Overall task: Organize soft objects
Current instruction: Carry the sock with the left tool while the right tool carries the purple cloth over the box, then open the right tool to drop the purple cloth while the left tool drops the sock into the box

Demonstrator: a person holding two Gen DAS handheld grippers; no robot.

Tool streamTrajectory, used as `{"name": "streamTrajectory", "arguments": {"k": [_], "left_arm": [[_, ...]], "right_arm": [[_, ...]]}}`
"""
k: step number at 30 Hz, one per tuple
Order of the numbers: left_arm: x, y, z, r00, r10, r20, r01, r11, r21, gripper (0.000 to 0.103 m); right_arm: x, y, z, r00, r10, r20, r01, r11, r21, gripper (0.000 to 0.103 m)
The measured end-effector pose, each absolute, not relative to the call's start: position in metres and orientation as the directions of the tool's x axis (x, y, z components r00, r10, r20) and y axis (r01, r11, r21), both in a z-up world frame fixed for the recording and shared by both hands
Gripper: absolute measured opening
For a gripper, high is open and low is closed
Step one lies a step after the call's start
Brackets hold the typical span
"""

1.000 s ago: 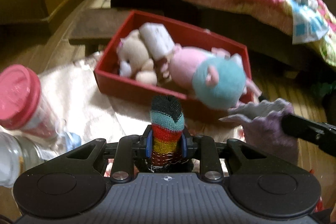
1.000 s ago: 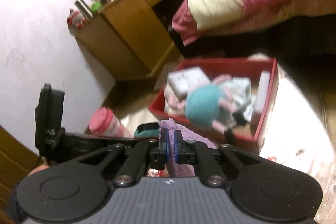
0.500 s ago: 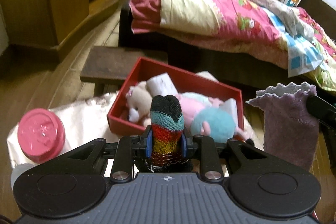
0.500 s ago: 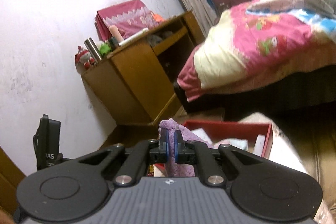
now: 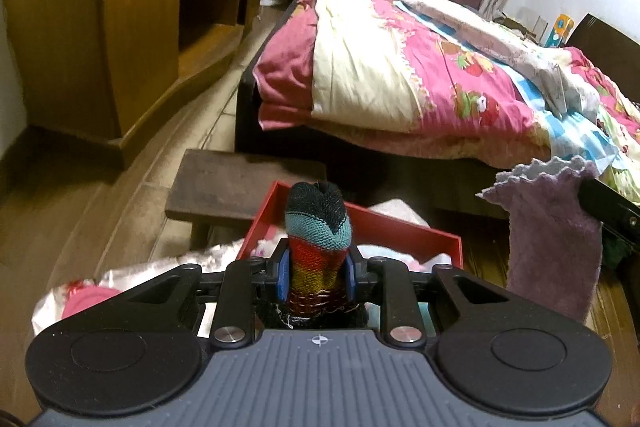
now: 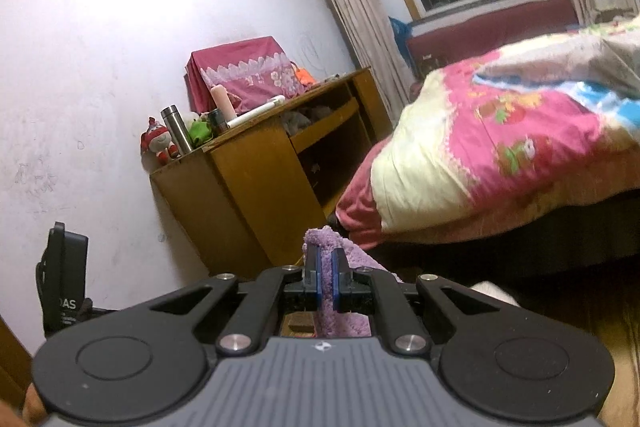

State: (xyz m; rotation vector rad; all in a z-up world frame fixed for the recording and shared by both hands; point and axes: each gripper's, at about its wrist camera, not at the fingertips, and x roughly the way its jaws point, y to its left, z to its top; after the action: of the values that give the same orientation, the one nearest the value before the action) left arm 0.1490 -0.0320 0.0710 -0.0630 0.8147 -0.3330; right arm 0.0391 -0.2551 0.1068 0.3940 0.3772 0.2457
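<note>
My left gripper (image 5: 316, 273) is shut on a striped knitted sock (image 5: 318, 227) whose black and teal toe stands up between the blue pads. Behind it lies the red box (image 5: 404, 225) with soft toys, mostly hidden by the gripper. In the left wrist view a purple cloth (image 5: 554, 243) hangs at the right from the other gripper's black finger (image 5: 608, 205). In the right wrist view my right gripper (image 6: 327, 277) is shut on that purple cloth (image 6: 352, 307), which bunches above and below the pads.
A bed with a pink and cream quilt (image 5: 400, 67) fills the right. A wooden cabinet (image 5: 120, 27) stands on the left by the wall. A dark low board (image 5: 236, 187) lies on the wooden floor before the box. A pink lid (image 5: 86, 301) shows at lower left.
Both grippers have risen and tilted upward with the sock and the cloth still held. The red box and pink-lidded jar have sunk low in view; the bed, cabinet and window now fill the frames.
</note>
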Motion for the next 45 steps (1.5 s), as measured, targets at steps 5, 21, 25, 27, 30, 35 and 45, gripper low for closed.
{"name": "streamTrajectory", "arguments": {"k": [5, 21, 25, 27, 30, 35, 45], "left_arm": [[0.162, -0.043, 0.069, 0.637, -0.319, -0.701, 0.282, 0.944, -0.174, 0.025], [0.219, -0.077, 0.026, 0.587, -0.244, -0.772, 0.291, 0.953, -0.08, 0.026], [0.232, -0.086, 0.002, 0.555, -0.208, -0.805, 0.294, 0.955, -0.044, 0.027], [0.237, -0.091, -0.007, 0.542, -0.201, -0.816, 0.302, 0.953, -0.034, 0.027], [0.239, -0.096, -0.018, 0.528, -0.195, -0.827, 0.315, 0.949, -0.022, 0.039], [0.243, -0.095, -0.023, 0.521, -0.206, -0.828, 0.303, 0.952, -0.046, 0.055], [0.235, -0.084, -0.003, 0.557, -0.218, -0.801, 0.277, 0.958, -0.068, 0.079]], "right_arm": [[0.052, -0.251, 0.106, 0.909, 0.285, -0.305, -0.155, 0.909, 0.386, 0.0], [0.112, -0.243, 0.057, 0.854, 0.21, -0.477, -0.093, 0.962, 0.255, 0.0], [0.131, -0.237, 0.024, 0.812, 0.168, -0.559, -0.07, 0.979, 0.193, 0.0], [0.139, -0.237, 0.008, 0.791, 0.149, -0.593, -0.059, 0.984, 0.168, 0.0], [0.149, -0.236, -0.011, 0.752, 0.125, -0.647, -0.048, 0.99, 0.135, 0.0], [0.159, -0.24, -0.03, 0.692, 0.154, -0.705, -0.041, 0.984, 0.175, 0.0], [0.152, -0.259, -0.014, 0.711, 0.151, -0.687, 0.034, 0.968, 0.247, 0.02]]}}
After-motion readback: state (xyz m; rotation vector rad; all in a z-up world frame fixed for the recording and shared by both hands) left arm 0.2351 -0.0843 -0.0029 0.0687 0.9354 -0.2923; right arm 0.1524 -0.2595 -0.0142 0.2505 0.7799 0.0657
